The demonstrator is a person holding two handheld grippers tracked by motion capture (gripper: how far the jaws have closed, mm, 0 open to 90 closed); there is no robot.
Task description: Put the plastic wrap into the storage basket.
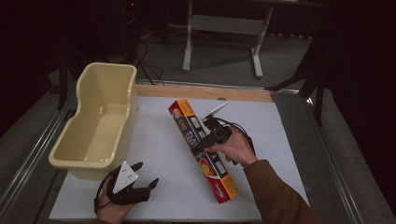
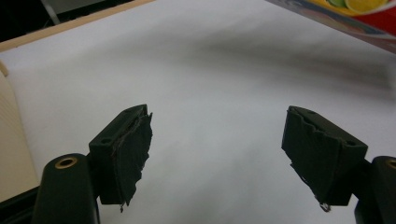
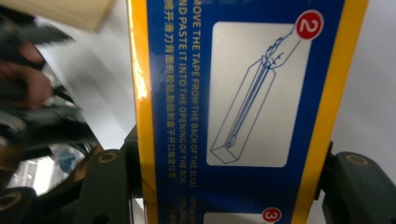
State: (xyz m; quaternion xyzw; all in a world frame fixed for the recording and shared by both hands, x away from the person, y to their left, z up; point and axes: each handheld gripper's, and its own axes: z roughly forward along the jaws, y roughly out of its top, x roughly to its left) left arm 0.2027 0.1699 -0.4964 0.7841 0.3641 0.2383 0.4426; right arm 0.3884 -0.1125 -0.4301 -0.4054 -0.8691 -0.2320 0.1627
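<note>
Box (image 1: 202, 149) of wrap, lying diagonally mid-table on the white sheet (image 1: 154, 154), we find clamped in the right gripper (image 1: 204, 140), left gripper (image 1: 140, 184) released; we judge the long overhang could pivot and slip.

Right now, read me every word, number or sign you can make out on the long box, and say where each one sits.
"MOVE THE TAPE FROM THE BACK OF THE SLIDE" on the blue panel of the long box, first word cut off.
"AND PASTE IT INTO THE OPENING OF THE BOX" on the line below it.
"2" in a red circle by the diagram.
"3" in a red circle at the edge.
Chinese line beside them: too blurred.
High view print on the box: too small.
</note>
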